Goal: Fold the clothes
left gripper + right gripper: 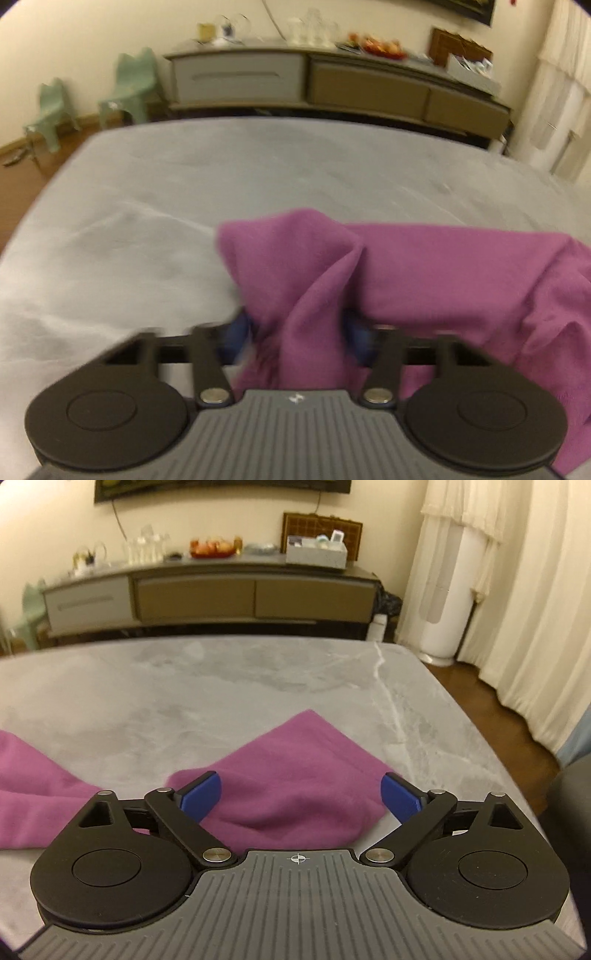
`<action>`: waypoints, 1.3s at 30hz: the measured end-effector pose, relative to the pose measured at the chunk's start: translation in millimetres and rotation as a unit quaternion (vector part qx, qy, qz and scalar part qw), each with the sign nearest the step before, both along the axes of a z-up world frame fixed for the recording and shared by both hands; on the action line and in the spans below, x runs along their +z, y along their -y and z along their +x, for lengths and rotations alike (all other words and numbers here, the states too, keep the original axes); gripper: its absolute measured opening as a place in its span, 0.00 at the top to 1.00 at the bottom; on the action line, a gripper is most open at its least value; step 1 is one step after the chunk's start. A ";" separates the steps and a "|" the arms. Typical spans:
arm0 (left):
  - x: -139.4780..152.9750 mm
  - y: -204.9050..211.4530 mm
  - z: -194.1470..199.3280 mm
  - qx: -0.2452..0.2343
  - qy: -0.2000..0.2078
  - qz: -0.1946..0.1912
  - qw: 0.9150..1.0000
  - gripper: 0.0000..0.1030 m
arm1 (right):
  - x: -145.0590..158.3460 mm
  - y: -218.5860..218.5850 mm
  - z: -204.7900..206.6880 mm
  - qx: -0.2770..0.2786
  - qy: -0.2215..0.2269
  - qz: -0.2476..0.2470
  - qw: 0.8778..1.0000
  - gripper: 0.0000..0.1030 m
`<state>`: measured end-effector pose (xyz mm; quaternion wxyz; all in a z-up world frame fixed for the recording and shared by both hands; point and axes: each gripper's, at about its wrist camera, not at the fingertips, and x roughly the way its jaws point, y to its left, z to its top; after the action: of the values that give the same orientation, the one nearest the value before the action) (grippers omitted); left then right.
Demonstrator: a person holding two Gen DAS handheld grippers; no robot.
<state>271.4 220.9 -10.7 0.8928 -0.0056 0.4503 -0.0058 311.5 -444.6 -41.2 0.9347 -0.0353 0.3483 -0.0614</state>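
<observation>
A purple garment (443,273) lies crumpled on a grey marble-look table (221,177). In the left wrist view a bunched ridge of it rises from between the blue pads (240,332) of my left gripper (297,332), which is shut on that fold; the cloth partly hides the pads. In the right wrist view a flat, pointed corner of the same garment (303,746) lies on the table (221,672). My right gripper (301,795) hangs over it with its blue fingers (201,794) spread wide and nothing pinched between them.
A long sideboard (221,594) with glassware and a fruit bowl stands behind the table. Two green chairs (133,88) are at the far left. Cream curtains (517,609) and a white tower appliance (448,602) stand at the right, over wooden floor.
</observation>
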 end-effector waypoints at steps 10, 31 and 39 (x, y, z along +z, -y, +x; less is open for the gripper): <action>110.3 -10.6 -37.4 0.021 0.228 -0.034 0.973 0.88 | 30.2 13.7 23.1 0.035 0.042 0.013 0.998 0.98; 69.1 -91.2 -23.1 0.169 0.118 -0.019 0.978 0.46 | 23.2 -42.4 -32.1 0.115 -0.006 0.025 0.993 0.15; 66.2 -76.0 -102.0 0.050 0.081 -0.015 0.995 0.35 | 45.1 -13.5 -109.6 0.046 0.023 0.047 0.998 0.08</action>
<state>169.4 296.9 55.4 0.9252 -0.0410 0.3760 0.0311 201.9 -431.0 4.0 0.9450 -0.0062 0.3269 -0.0025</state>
